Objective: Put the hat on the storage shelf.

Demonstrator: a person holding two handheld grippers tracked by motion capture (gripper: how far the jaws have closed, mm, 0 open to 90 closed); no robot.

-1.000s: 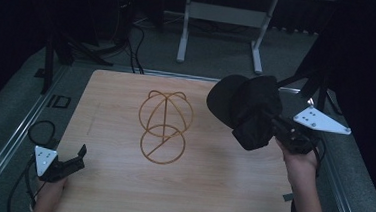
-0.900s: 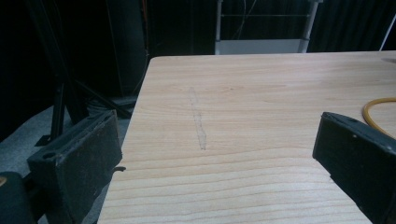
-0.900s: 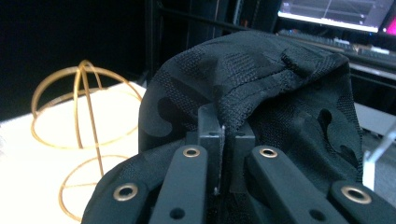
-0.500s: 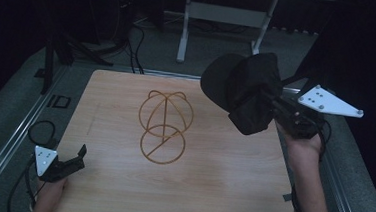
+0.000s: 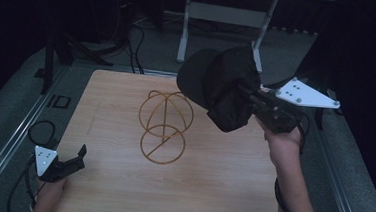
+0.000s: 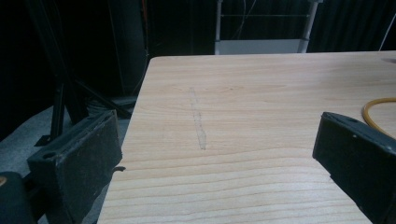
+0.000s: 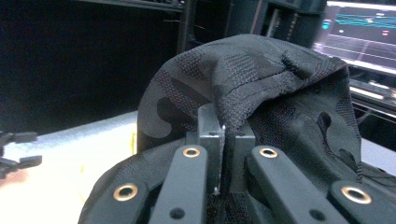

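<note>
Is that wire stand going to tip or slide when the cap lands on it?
Probably light: the wire stand is just thin rings and a rod, so a nudge may slide it on the smooth table. Its flat ring base should resist tipping. The cap sags from the right gripper, so it's floppy.

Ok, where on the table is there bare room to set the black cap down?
The wooden table is bare along its near edge, between the left gripper and the right forearm, and down its left strip beside the wire stand. It is crowded mid-table at the stand, where the right gripper holds the black cap above.
</note>
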